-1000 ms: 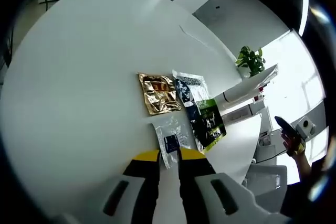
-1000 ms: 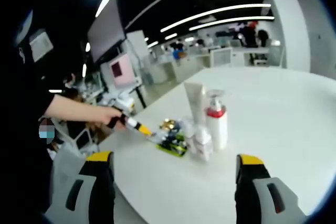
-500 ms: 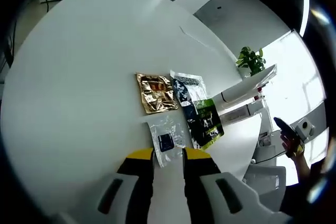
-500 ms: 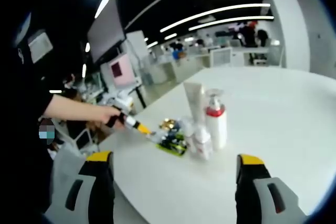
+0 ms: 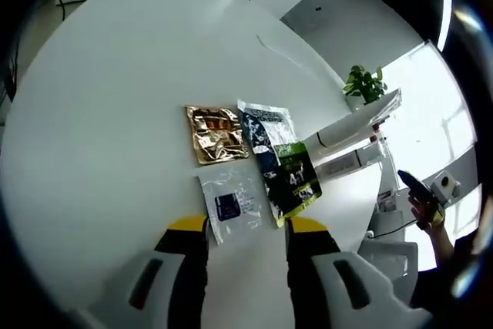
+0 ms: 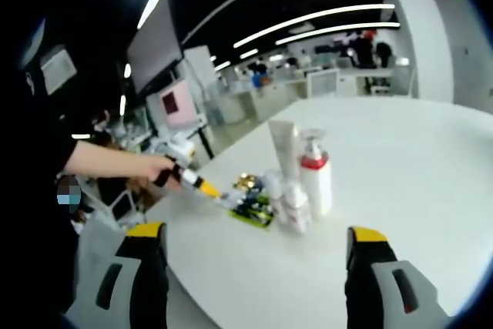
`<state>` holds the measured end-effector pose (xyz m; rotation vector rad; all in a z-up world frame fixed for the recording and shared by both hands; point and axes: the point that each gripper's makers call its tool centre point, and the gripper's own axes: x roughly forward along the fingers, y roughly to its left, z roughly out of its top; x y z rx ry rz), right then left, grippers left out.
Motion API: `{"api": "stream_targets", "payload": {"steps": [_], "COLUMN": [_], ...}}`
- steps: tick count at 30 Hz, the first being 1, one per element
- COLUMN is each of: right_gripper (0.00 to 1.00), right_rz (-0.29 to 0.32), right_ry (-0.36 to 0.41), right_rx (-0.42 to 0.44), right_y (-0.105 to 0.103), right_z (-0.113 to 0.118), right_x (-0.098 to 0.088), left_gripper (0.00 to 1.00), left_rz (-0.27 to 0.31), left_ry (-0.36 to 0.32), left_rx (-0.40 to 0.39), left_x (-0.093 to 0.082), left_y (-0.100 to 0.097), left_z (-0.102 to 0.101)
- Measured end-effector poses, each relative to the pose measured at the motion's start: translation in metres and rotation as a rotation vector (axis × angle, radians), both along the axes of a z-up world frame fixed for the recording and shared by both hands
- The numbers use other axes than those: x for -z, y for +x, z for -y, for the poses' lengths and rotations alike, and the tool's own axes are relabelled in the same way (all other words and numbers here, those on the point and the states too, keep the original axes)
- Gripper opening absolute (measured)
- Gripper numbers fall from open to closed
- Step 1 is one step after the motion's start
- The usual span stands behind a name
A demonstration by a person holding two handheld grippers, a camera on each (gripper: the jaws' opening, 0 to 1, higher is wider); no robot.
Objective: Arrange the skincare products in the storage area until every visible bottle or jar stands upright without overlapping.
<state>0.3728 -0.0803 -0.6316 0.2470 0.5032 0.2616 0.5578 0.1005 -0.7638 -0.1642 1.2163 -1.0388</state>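
Small print on clear plastic sachet (image 5: 233,207) unreadable, lying between parted left tongs (image 5: 247,230). Right tongs (image 6: 258,238) spread wide (holding nothing), white red-collared pump bottle (image 6: 316,177) at twelve o'clock.

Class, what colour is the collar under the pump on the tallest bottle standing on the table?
Red, on a white pump bottle; clearest in the right gripper view.

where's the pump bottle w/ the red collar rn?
In the right gripper view, the pump bottle stands upright on the white table, centre frame, beside the taller white tube, with a small bottle in front and sachets nearby.
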Motion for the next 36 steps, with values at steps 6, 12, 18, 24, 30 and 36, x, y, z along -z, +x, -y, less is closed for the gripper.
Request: {"api": "stream_targets", "payload": {"steps": [6,12,18,24,30,36], "right_gripper": [0.95,0.95,0.95,0.95,0.95,0.95], "right_rz": [0.000,-0.001,0.000,-0.001,-0.005,-0.003], "right_ry": [0.004,0.008,0.010,0.013,0.016,0.015], "right_rx": [-0.002,-0.002,0.000,-0.001,0.001,-0.003], "right_y": [0.001,0.000,-0.001,-0.002,-0.003,-0.002], "right_z": [-0.001,0.001,0.002,0.002,0.002,0.001], "right_x": [0.002,0.003,0.003,0.003,0.006,0.006], "left_gripper": [0.49,0.59,0.69,0.73,0.74,0.75], "left_rz": [0.036,0.087,0.099,0.168,0.169,0.180], "left_ry": [0.009,0.058,0.057,0.109,0.106,0.111], "left_rx": [0.013,0.064,0.075,0.132,0.145,0.139], "left_x": [-0.006,-0.002,-0.005,-0.002,-0.003,-0.005], "left_y": [-0.006,-0.015,-0.023,-0.020,-0.024,-0.019], "left_z": [0.007,0.010,0.018,0.015,0.015,0.012]}}
